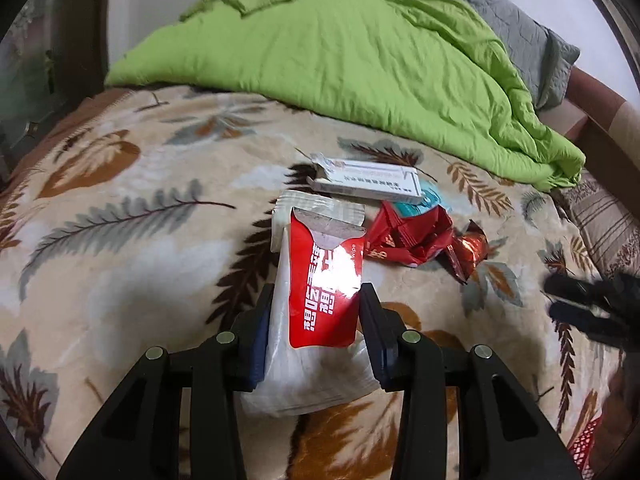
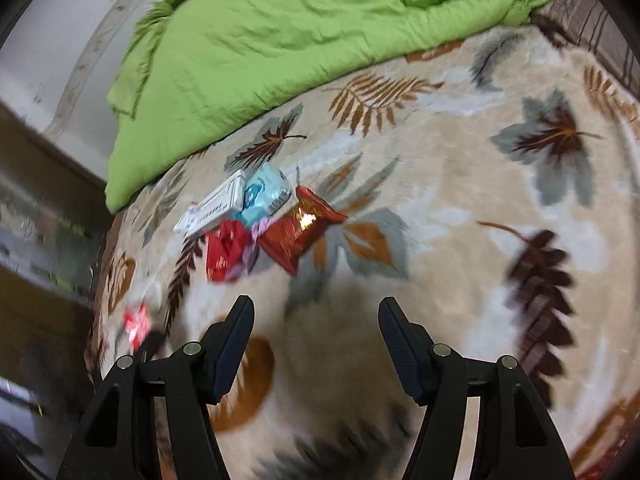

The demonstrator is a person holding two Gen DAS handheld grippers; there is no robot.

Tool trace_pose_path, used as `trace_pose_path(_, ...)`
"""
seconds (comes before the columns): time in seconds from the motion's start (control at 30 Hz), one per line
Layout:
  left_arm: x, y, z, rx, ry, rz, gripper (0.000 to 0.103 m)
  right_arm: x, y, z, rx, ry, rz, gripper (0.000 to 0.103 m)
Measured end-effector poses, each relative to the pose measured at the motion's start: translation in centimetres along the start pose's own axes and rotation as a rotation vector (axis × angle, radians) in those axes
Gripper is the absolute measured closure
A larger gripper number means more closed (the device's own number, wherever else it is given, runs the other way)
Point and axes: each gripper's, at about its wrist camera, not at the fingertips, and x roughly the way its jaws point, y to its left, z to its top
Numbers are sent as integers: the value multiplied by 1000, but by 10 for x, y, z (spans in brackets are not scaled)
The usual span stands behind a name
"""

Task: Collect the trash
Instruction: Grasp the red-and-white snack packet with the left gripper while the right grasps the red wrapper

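My left gripper [image 1: 316, 288] is shut on a white wet-wipe packet with a red label [image 1: 324, 256], whose lower end bulges below the pads. Beyond it on the leaf-print blanket [image 1: 140, 240] lie a white cardboard box [image 1: 372, 182], a teal packet [image 1: 424, 204] and crumpled red wrappers [image 1: 412, 240]. The right wrist view shows the same pile: white box [image 2: 216, 208], blue packet [image 2: 266, 196], red wrapper [image 2: 226, 250] and dark red foil wrapper [image 2: 300, 232]. My right gripper [image 2: 316, 308] is open and empty over the blanket, a short way before the pile. It shows blurred in the left wrist view [image 1: 588, 308].
A rumpled green quilt [image 1: 360, 72] covers the far part of the bed, with a grey pillow [image 1: 516, 40] behind it. The bed's left edge drops to dark furniture [image 2: 40, 240]. A red mesh thing [image 1: 584, 448] sits at the lower right.
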Motion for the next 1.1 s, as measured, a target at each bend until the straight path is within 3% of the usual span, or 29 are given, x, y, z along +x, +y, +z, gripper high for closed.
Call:
trace_pose_path(0.27, 5, 11, -2, -35, -8, -3, 63, 59, 10, 42, 126, 39, -19, 34)
trace_pose_path(0.47, 9, 10, -1, -28, -10, -16, 63, 90, 8, 47, 187, 75, -33, 50)
trace_pose_path(0.57, 11, 9, -1, -24, -6, -18, 63, 91, 15, 46, 140, 62, -11, 67)
trace_pose_path(0.83, 3, 3, -4, 5, -42, -1, 63, 44, 30, 16, -42, -21, -12, 73)
trace_pose_path(1.1, -31, -24, -17, 106, -127, -6, 63, -37, 36, -51, -246, -153, -28, 73)
